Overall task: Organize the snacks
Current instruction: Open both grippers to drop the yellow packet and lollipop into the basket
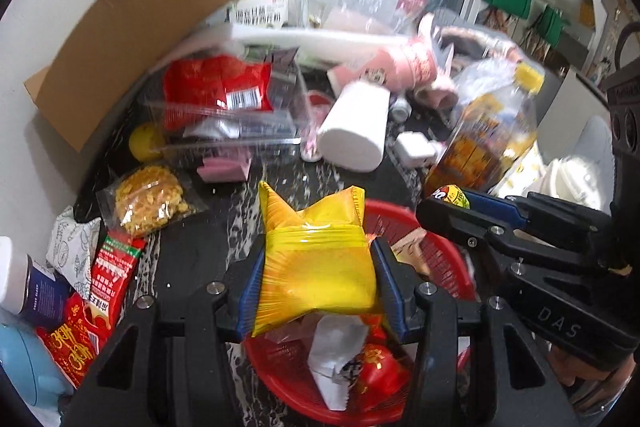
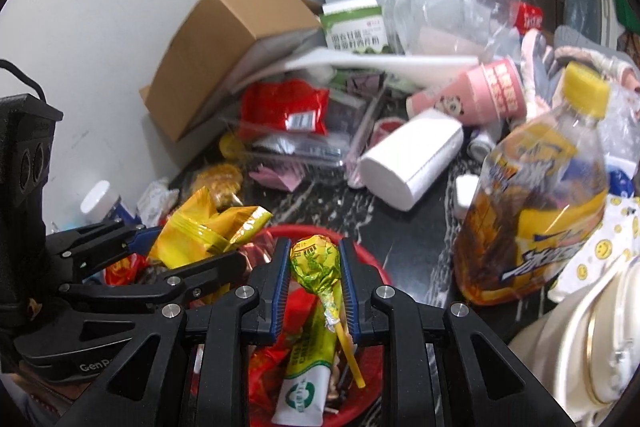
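Snacks are being gathered into the red basket [image 1: 444, 247], which explains why both grippers hang over it with loads. The left gripper [image 1: 318, 267] is clamped on a yellow snack packet [image 1: 316, 263], held across its middle so the puffed bag cannot slip, above the basket's 10 o'clock rim. The right gripper [image 2: 314, 271] pinches a lollipop [image 2: 310, 259] by its wrapped head, stick dangling towards 6 o'clock over packets already in the basket, probably for a drop from low height.
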`<state>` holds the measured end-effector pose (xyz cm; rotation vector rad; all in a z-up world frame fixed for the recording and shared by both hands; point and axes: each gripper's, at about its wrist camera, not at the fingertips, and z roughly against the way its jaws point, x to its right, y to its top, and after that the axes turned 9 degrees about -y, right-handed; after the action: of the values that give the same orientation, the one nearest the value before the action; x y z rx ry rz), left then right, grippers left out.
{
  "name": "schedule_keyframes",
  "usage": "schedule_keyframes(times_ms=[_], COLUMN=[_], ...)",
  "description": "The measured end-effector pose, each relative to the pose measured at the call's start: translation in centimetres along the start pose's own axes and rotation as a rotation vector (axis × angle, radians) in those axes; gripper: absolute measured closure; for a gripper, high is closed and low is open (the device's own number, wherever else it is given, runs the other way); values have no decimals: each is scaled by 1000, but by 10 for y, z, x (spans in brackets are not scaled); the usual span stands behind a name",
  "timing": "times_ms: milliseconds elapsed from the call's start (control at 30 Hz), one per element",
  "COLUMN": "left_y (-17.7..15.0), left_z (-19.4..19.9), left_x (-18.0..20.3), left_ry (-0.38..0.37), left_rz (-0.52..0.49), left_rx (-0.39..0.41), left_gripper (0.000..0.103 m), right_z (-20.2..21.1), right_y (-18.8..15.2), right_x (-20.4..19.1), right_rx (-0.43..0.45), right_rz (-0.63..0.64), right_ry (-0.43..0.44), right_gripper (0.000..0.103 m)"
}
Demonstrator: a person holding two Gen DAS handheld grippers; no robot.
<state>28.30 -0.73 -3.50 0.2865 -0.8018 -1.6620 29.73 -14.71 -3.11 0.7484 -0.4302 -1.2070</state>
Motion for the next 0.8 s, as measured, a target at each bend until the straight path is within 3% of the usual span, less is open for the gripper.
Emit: schedule_keyframes(times_ms=[367,800], left_y=[-6,-6], left_z=[-26,-31], left_x=[-11,-11], left_ry=[29,60], left_rz=[25,1], left_rx=[-123,-143], left_gripper=[53,49], right_z=[-37,-50], right_y=[-13,-20], right_x=[2,6], right_rx=[-143,-201], right_rz=[-7,-13], right_ry=[17,9], right_gripper=[79,79])
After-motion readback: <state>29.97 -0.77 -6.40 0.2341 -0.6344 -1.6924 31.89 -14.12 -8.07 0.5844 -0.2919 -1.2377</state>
